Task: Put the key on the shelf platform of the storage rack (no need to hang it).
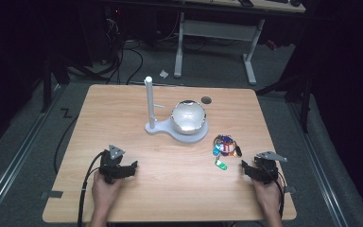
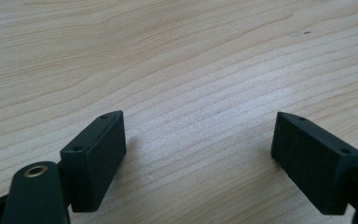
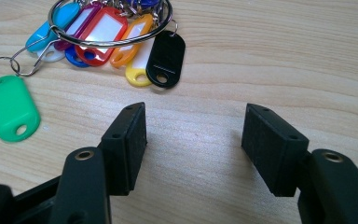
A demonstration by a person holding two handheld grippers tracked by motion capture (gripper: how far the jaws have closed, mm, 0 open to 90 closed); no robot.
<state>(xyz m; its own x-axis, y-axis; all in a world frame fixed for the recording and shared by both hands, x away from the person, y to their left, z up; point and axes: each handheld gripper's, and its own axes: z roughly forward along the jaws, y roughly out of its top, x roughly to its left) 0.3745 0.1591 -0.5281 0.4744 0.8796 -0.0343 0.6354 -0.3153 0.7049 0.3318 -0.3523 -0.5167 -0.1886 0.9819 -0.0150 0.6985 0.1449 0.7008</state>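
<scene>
Wooden worktop (image 1: 170, 189): key-tag bunch (image 3: 107, 32) just ahead of right claw (image 3: 193, 140), apart, empty. Left claw (image 2: 200, 149) apart, idle. Approach stage, probably; next, close on ring.

Dim room (grey floor (image 1: 23, 137)), desk (image 1: 217, 28) behind.

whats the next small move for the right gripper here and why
Probably ease the right gripper forward toward the bunch of key tags. Its jaws stand open with only bare table between them, and the tags lie just ahead, nearer its left jaw, so a short advance angled that way should bring the metal ring or the black tag between the jaws.
</scene>
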